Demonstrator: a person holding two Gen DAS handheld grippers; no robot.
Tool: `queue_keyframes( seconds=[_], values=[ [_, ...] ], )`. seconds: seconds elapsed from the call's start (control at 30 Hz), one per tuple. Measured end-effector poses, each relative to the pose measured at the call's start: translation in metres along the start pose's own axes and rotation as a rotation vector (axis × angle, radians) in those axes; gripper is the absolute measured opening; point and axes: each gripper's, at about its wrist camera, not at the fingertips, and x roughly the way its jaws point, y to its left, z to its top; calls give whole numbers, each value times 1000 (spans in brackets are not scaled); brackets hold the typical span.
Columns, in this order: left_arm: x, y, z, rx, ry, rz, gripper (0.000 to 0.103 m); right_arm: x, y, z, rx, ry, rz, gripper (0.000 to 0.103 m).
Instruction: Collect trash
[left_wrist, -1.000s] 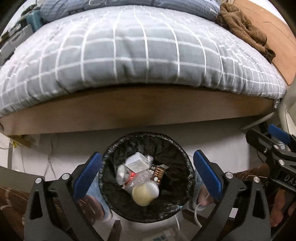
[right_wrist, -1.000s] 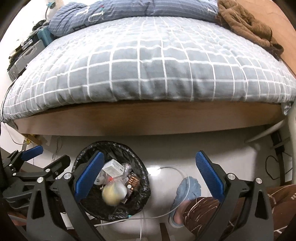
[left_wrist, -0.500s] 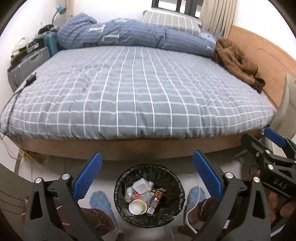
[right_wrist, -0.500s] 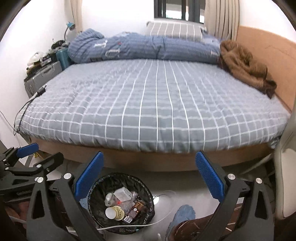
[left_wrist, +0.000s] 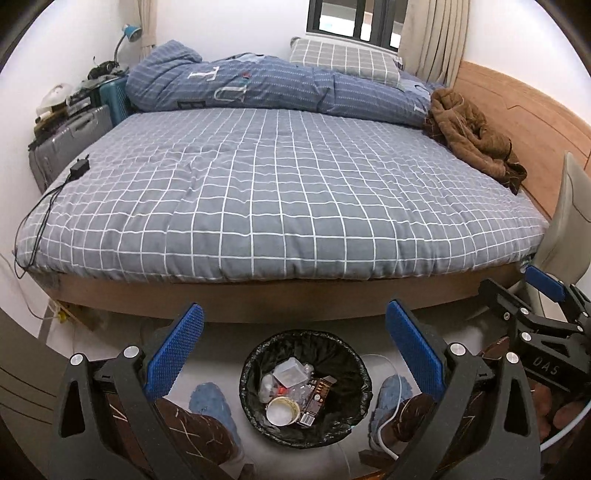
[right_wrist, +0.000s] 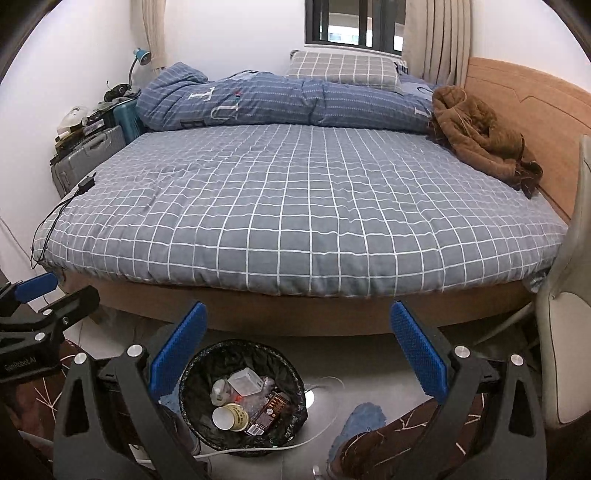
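Note:
A round bin (left_wrist: 354, 354) lined with a black bag stands on the floor in front of the bed; the right wrist view has the bin (right_wrist: 295, 369) lower left. Inside lie a paper cup (left_wrist: 282, 411), a clear plastic box (left_wrist: 291, 371), a dark wrapper (left_wrist: 317, 397) and crumpled plastic. My left gripper (left_wrist: 295, 354) hangs open high above the bin with nothing between its blue pads. Right of the bin, my right gripper (right_wrist: 297, 350) is open and empty too. It also shows at the right edge of the left wrist view (left_wrist: 546, 306).
A bed (left_wrist: 280, 192) with a grey checked cover fills the view, with a blue duvet (left_wrist: 266, 88) and a brown garment (left_wrist: 476, 136) at the back. Suitcases (left_wrist: 70, 140) stand at left, a chair (right_wrist: 569, 314) at right. A person's legs and blue slippers (left_wrist: 207, 398) flank the bin. A white cable (right_wrist: 258, 448) crosses the floor.
Both grippers have risen and pulled back from the bin, so the bin looks smaller and the whole bed has come into view. Both stayed open and empty.

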Motion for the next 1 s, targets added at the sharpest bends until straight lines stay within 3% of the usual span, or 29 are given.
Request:
queue_keyframes(
  seconds=[1.0],
  values=[
    [4,1,-3,-3,4,19,97,-1,0,-1,-12,-2,-14,95]
  ],
)
